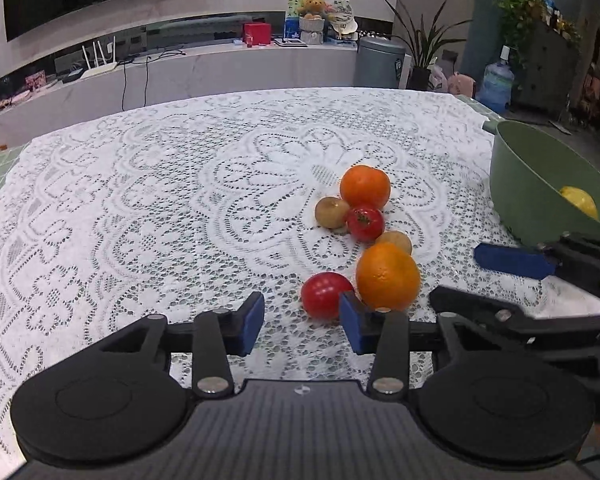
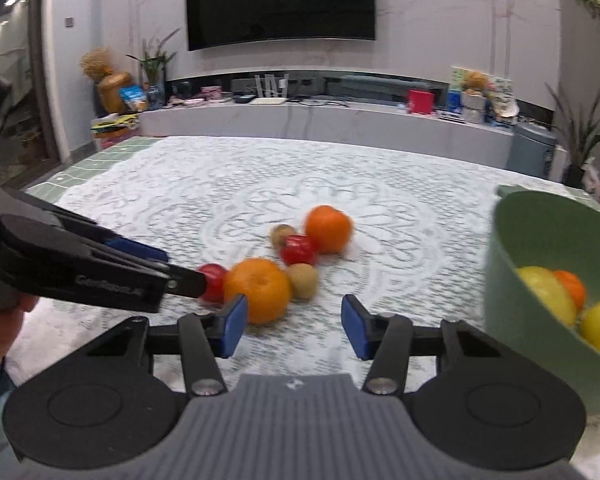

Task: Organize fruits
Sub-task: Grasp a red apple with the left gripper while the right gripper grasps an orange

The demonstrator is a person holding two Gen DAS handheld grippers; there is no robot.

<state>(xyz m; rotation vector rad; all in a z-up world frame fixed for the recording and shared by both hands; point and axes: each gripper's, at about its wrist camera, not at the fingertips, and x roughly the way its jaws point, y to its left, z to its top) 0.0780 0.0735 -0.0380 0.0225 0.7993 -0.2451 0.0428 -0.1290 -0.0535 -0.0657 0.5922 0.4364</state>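
Lace cloth (image 1: 140, 200) lay under your spread, empty left gripper (image 1: 302, 322) and right gripper (image 2: 294, 326); nearest orange (image 1: 388, 276) just ahead suggested picking it for the green bowl (image 1: 516, 184).

You have wide bare lace tablecloth (image 1: 140, 200) to the left of the fruit and beyond it, clear to the far table edge. The loose fruit lies packed in one string: far orange (image 1: 365, 187), two kiwis (image 1: 332, 212), two tomatoes (image 1: 366, 224), near orange (image 1: 388, 276), most of them touching, so there are no gaps to slip a finger through. The left gripper (image 1: 302, 322) has only cloth between its parted fingers, with the near tomato (image 1: 324, 294) just ahead. The right gripper (image 2: 294, 330) likewise spans bare cloth. On the right the green bowl (image 2: 512, 264) walls off that side, and the left gripper's fingers crowd the fruit from the other.
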